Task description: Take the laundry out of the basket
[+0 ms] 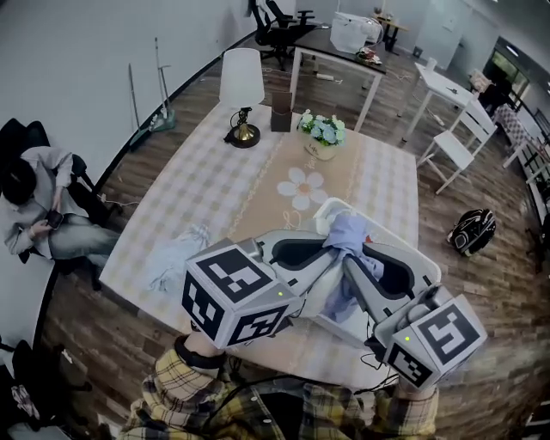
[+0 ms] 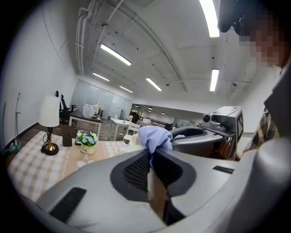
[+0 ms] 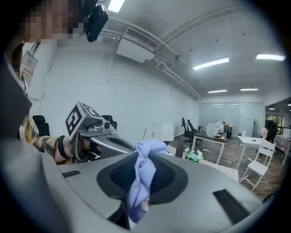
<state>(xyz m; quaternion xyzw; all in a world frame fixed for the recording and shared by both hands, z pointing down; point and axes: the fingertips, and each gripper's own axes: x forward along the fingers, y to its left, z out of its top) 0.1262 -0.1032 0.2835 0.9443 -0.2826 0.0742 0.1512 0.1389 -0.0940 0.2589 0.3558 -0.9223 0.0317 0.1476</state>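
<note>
Basket (image 1: 337, 206) on checked table (image 1: 215, 180), wood-plank floor (image 1: 112, 335)

Setting: open-plan office, with one home-style table dressed in it.
Furniture: swivel chairs (image 1: 279, 21) at a dark desk (image 1: 337, 45); white tables (image 1: 443, 83) beyond.
Ceiling: strip lights (image 2: 116, 54), bare pipes (image 2: 86, 27), an air unit (image 3: 136, 45).
Far end: what look like glass partitions (image 2: 97, 98).
Home touches: checked tablecloth (image 1: 215, 185), lamp (image 1: 241, 90), flowers (image 1: 323, 131).
</note>
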